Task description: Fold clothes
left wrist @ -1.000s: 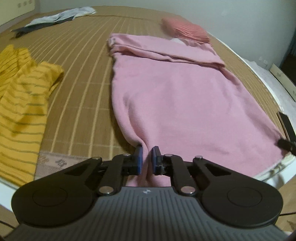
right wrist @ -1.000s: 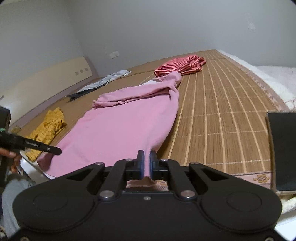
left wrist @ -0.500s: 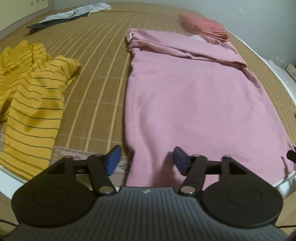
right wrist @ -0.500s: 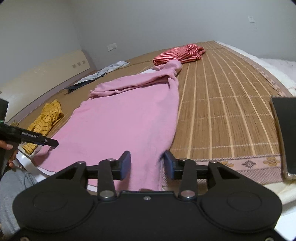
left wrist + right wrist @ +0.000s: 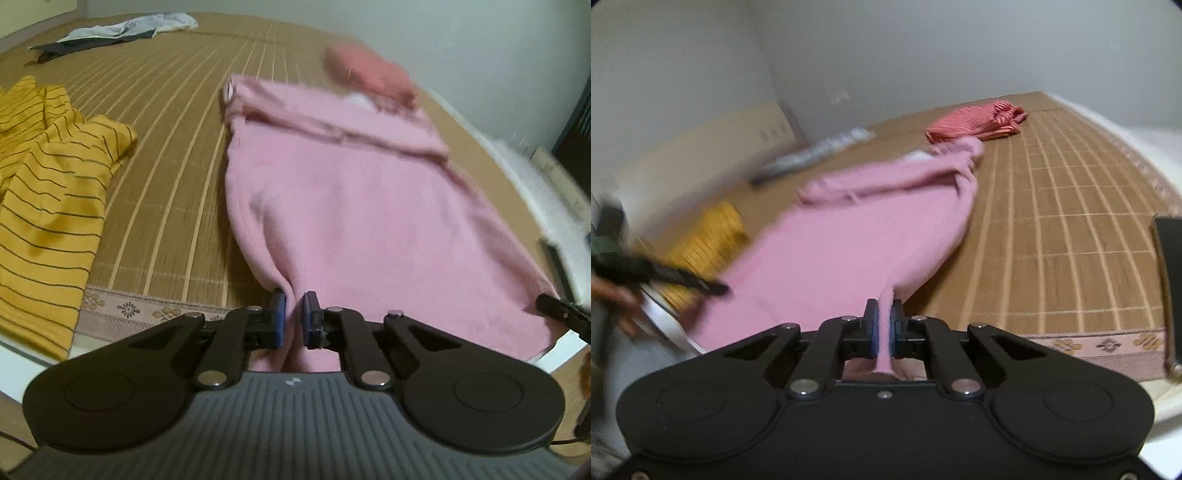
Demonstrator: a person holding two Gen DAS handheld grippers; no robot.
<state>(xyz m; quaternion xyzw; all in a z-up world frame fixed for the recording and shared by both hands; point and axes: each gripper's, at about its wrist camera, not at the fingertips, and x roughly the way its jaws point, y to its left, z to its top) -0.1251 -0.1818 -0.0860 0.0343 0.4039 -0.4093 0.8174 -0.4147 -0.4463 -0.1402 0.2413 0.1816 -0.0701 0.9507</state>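
The left gripper (image 5: pixel 293 317) has its blue pads (image 5: pixel 277 319) closing on a pinched ridge of the pink fleece garment (image 5: pixel 354 206), right at the near hem, with the cloth between them. The garment spreads flat ahead of those fingers across the woven bamboo mat (image 5: pixel 177 155) on the bed. Off to the left of the fingers lies a crumpled yellow shirt with dark stripes (image 5: pixel 48 192); far ahead sits a folded red striped piece (image 5: pixel 369 74) (blurred here).

The right gripper (image 5: pixel 885 325) is clamped on the same hem at its other corner, a thin fold of pink cloth (image 5: pixel 849 243) standing up between the pads. To its left the other tool (image 5: pixel 657 271) shows, blurred.
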